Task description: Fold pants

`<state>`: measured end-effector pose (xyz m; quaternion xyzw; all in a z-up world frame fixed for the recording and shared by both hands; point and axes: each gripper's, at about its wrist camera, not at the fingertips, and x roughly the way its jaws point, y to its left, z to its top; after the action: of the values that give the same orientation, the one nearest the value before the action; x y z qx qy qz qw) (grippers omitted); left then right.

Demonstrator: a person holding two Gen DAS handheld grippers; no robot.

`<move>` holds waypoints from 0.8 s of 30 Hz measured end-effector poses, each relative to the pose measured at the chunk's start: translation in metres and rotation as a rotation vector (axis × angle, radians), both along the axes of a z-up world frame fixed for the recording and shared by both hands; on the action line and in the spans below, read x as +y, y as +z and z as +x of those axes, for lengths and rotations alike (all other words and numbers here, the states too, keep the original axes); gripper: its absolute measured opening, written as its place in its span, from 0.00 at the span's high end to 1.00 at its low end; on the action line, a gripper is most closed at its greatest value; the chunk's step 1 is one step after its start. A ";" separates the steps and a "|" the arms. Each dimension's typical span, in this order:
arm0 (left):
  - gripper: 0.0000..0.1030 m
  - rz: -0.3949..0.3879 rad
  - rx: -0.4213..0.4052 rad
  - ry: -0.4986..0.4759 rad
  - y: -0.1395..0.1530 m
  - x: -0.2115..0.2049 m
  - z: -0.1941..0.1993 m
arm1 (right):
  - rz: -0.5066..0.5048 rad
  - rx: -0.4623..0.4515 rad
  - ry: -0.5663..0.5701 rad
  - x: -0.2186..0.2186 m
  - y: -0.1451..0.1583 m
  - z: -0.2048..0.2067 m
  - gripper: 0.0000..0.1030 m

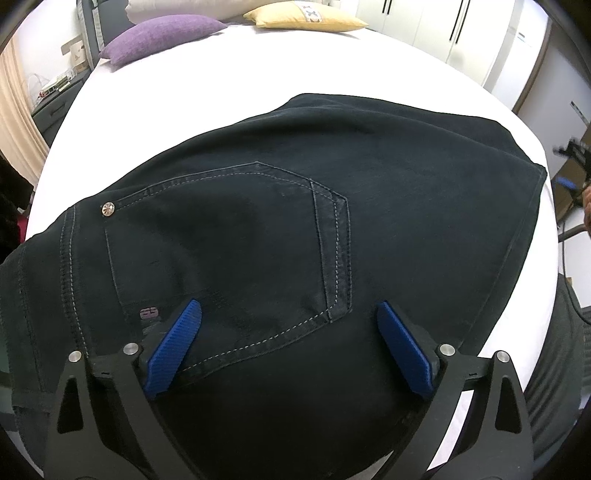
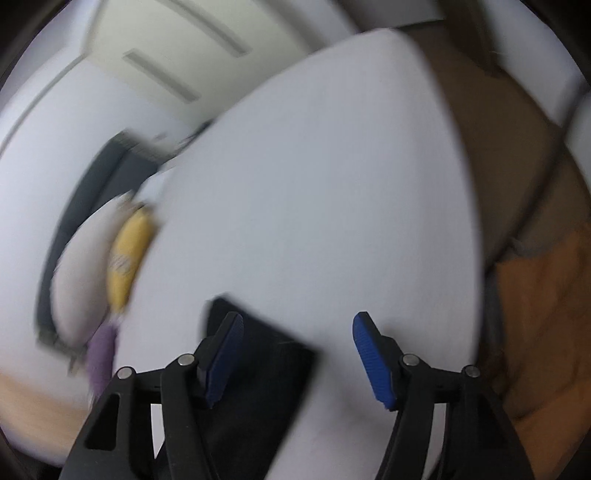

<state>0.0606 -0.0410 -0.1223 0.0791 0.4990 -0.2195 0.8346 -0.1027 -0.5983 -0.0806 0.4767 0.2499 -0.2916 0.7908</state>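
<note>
The dark pants lie folded on the white bed, back pocket facing up. The left claw hangs over them near the pocket, spread wide and holding nothing. The right claw is spread wide too. Its view is blurry, but a pants corner seems to lie below it. A purple pillow and a yellow pillow sit at the far end.

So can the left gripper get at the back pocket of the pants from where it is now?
Probably yes. The left gripper is open, its blue fingers spread right over the back pocket of the pants, which lie flat on the bed. Nothing sits between them.
</note>
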 end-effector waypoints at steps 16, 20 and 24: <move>0.00 0.006 0.006 0.002 -0.001 -0.012 0.005 | 0.228 0.093 0.545 -0.009 -0.070 0.191 0.82; 0.00 0.008 0.006 0.002 -0.001 -0.013 0.008 | 0.229 -0.006 0.255 -0.054 -0.080 0.165 1.00; 0.00 0.000 0.001 0.003 0.000 -0.012 0.007 | -0.182 0.126 0.162 -0.025 -0.023 0.142 0.80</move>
<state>0.0676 -0.0526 -0.1228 0.0781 0.4996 -0.2185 0.8346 0.0397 -0.6235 -0.1038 0.3621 0.3093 -0.2776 0.8344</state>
